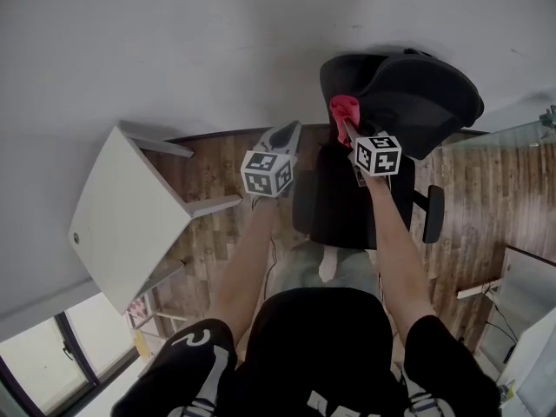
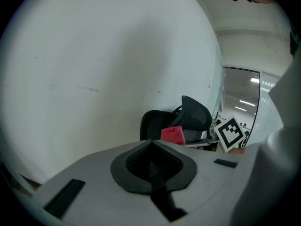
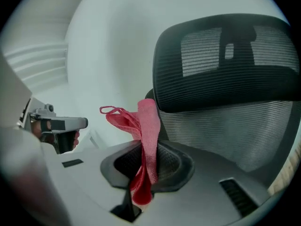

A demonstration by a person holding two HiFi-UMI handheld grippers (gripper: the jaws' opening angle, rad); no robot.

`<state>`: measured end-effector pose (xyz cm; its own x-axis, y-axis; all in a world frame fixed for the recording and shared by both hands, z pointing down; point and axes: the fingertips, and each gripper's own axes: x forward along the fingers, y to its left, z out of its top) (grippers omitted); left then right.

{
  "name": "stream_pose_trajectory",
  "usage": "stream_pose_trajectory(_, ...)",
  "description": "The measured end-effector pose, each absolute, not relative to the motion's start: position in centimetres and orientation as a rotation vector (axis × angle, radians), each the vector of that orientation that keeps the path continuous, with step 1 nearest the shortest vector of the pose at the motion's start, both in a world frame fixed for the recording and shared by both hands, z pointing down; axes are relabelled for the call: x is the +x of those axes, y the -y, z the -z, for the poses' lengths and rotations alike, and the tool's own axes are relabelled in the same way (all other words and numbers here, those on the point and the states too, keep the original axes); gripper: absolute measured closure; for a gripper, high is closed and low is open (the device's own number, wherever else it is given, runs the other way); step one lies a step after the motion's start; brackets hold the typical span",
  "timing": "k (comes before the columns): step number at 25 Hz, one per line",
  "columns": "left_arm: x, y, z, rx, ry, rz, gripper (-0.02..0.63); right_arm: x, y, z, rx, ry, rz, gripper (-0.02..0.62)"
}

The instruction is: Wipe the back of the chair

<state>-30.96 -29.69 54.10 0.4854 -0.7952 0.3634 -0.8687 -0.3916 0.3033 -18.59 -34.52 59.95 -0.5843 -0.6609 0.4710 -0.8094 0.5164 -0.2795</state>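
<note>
The black mesh-backed office chair [image 1: 408,94] stands by the white wall; its back [image 3: 225,79] fills the right gripper view, close ahead. My right gripper [image 1: 347,130] is shut on a red cloth [image 3: 145,140], which sticks up between the jaws just left of the chair back. The cloth [image 1: 343,109] hangs near the back's left edge; I cannot tell whether it touches. My left gripper [image 1: 286,134] is held left of the chair, shut with nothing in it [image 2: 151,166]. From there the chair [image 2: 188,117] and cloth [image 2: 173,134] show to the right.
A white table [image 1: 122,215] stands at the left against the wall. The floor [image 1: 217,233] is wood. The chair's seat [image 1: 347,207] and armrest [image 1: 433,214] lie below my right forearm. A glass partition [image 2: 240,98] is behind the chair.
</note>
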Motion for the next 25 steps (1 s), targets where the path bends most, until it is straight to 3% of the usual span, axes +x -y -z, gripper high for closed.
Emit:
stream_pose_trajectory(13, -31.9, 31.9, -59.8, 2.2, 1.392, -0.242, 0.581, -21.2, 36.4, -65.1, 1.162, 2.411, -0.662, 0.526)
stream_pose_trajectory(25, -31.8, 31.2, -60.0, 2.141, 1.459, -0.266, 0.583, -21.0, 38.4, -66.7, 1.23, 2.346, -0.56, 0.526)
